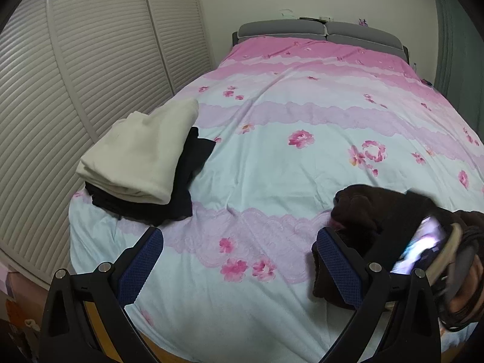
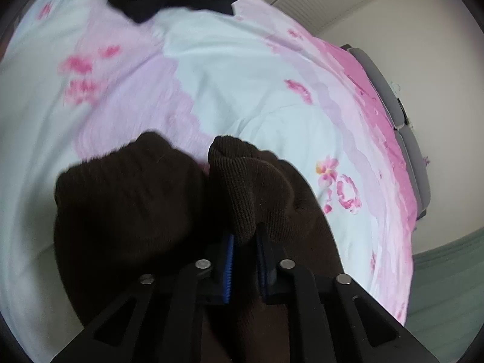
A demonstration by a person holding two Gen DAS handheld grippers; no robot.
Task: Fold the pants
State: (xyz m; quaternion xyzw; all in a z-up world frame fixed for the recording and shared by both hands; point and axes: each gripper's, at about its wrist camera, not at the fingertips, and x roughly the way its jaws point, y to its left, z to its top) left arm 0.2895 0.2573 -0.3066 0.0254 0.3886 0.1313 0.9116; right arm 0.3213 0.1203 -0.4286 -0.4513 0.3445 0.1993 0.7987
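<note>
The dark brown ribbed pants (image 2: 133, 199) are bunched up, hanging over the near right part of the bed. My right gripper (image 2: 245, 242) is shut on a fold of them and holds them up. In the left wrist view the same pants (image 1: 360, 211) show at the right, beside the right-hand tool. My left gripper (image 1: 239, 260) is open and empty above the bed's near end, its right finger (image 1: 338, 266) close to the pants.
The bed (image 1: 272, 139) has a pink and pale blue flowered cover. A folded cream garment (image 1: 139, 154) lies on folded black clothes (image 1: 181, 193) at the bed's left edge. White slatted wardrobe doors (image 1: 75, 69) stand left. A grey headboard (image 1: 320, 30) is at the far end.
</note>
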